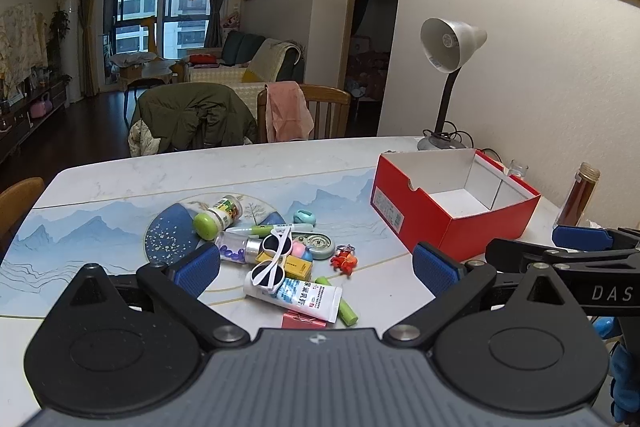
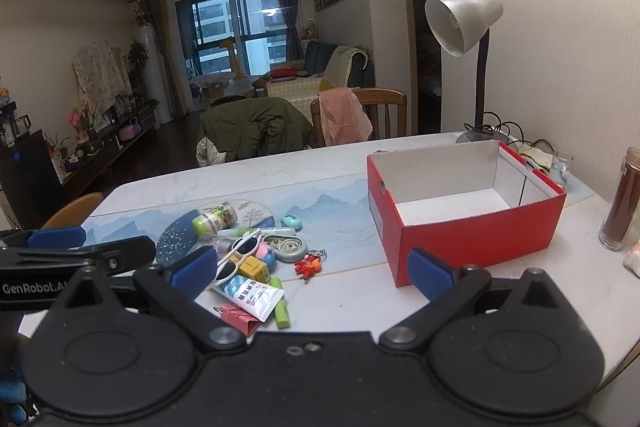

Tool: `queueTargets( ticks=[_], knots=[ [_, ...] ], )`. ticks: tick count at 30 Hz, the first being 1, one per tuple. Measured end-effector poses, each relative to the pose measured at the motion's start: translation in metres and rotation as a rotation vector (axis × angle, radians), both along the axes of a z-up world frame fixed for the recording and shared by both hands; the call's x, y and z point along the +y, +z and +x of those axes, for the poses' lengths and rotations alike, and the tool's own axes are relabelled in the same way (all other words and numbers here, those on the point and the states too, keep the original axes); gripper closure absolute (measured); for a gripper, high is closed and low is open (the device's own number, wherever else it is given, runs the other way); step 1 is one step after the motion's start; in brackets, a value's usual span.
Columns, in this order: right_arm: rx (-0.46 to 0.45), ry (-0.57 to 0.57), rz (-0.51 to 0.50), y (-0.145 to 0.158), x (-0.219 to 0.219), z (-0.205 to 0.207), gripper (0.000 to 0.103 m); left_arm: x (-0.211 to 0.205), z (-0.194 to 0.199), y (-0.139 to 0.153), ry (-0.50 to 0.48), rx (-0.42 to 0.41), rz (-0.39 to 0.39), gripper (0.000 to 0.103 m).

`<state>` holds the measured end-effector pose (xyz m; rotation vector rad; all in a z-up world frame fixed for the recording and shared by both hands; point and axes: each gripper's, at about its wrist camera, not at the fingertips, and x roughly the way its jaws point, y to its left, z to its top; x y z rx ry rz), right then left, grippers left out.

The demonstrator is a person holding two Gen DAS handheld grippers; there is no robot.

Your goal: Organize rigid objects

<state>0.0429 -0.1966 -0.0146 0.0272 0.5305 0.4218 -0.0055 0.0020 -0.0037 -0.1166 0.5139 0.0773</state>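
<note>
Both grippers hang above the pale marble-patterned table point(image 1: 120, 183), jaws spread wide and holding nothing: the left gripper point(image 1: 316, 267) frames a heap of small items, the right gripper point(image 2: 312, 269) sits between that heap and the open red cardboard box with white inside point(image 2: 472, 239). In the heap, white-framed sunglasses point(image 1: 272, 259) lie across a white squeeze tube with blue print point(image 1: 296, 297), beside a green-capped plastic jar point(image 1: 218, 217) and a red figure keychain point(image 1: 344, 261). The box stands near a grey desk lamp point(image 2: 464, 23).

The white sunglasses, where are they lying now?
The white sunglasses lie on top of the pile of small things, left of the red box, resting partly on the white tube and beside the yellow box.
</note>
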Motion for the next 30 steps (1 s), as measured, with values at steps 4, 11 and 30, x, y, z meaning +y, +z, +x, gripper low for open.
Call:
queueTargets(
  ticks=[4,11,30],
  knots=[
    [0.005,0.0,-0.001,-0.004,0.0,-0.002,0.002,0.003,0.0,-0.003,0.001,0.006,-0.004,0.0],
    [0.024,0.008,0.006,-0.005,0.001,0.003,0.002,0.008,0.001,-0.005,0.009,0.016,-0.008,0.0],
    [0.05,0.072,0.002,-0.011,-0.002,0.027,0.004,0.001,0.023,-0.008,0.04,0.041,-0.023,0.0]
  ],
)
